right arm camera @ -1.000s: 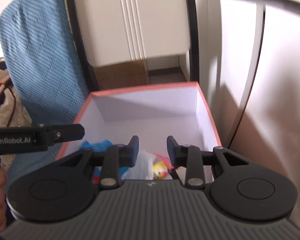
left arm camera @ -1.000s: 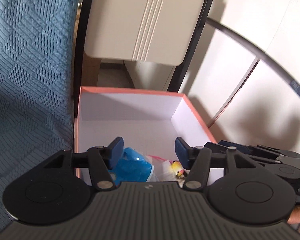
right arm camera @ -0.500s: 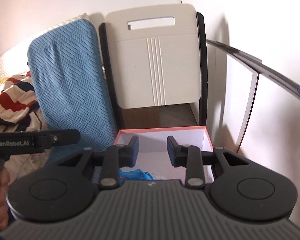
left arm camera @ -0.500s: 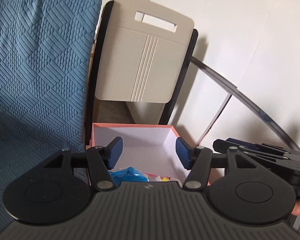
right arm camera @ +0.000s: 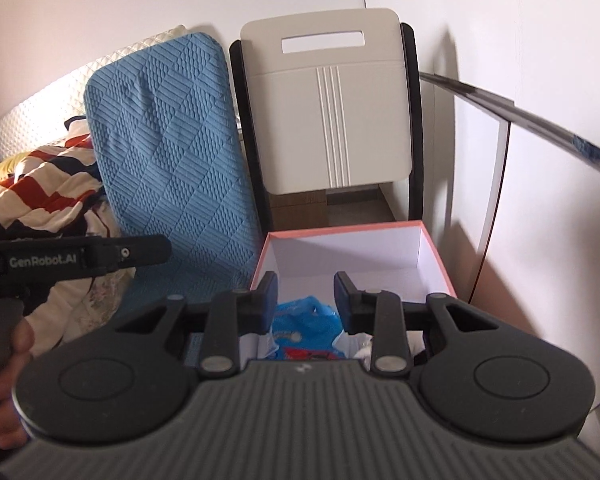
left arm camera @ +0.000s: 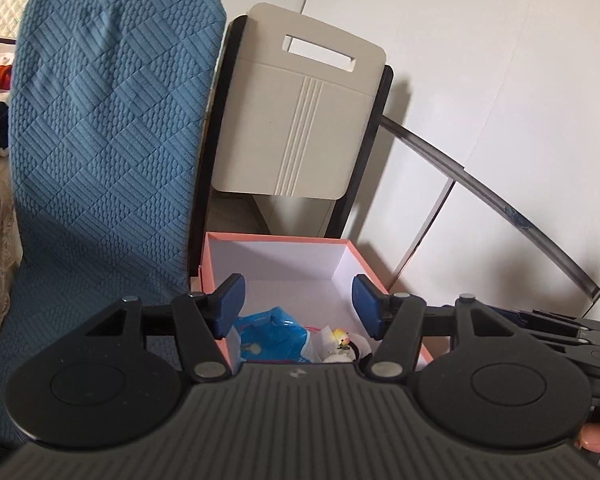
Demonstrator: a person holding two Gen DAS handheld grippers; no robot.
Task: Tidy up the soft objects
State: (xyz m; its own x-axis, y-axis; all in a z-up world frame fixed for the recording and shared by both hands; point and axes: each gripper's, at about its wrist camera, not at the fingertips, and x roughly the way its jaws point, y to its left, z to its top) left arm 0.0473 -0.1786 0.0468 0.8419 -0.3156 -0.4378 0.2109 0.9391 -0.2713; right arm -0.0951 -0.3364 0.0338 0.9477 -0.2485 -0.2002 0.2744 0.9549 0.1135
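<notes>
Pulled back and up from the open pink-rimmed cardboard box with white inside walls [left arm camera: 278,258] since a second ago: then filling both views, now small and low in each, with the tall blue quilted cushion [left arm camera: 112,152] and the beige folded chair back with a slot handle [left arm camera: 300,120] risen into sight behind it.

Left gripper [left arm camera: 298,306] released, blue pads spread wide, nothing between them but the view down into the box. Right gripper [right arm camera: 306,302] also released, jaws set narrower, likewise gripping nothing.

Soft things lying in the box at its near end: a crinkled blue plastic-wrapped bundle [left arm camera: 270,334] toward 7 o'clock on the box floor, a small white plush toy with a yellow head [left arm camera: 346,346] beside it toward 5 o'clock, touching or nearly so. Far half of the box floor bare.

Seen from the left gripper, bundle straight ahead and below, just under the left pad; plush under the right pad. Seen from the right gripper, bundle [right arm camera: 306,320] dead centre below the jaws, plush mostly hidden by the right finger. Box long axis running 6 to 12 o'clock, in line with both grippers. Neither hand clearly nearer; both side by side, the left gripper's body showing at 9 o'clock in the right view.

Judged: deposit done, both hands free for the next soft item, likely among the striped bedding [right arm camera: 40,184] at 9 o'clock.
</notes>
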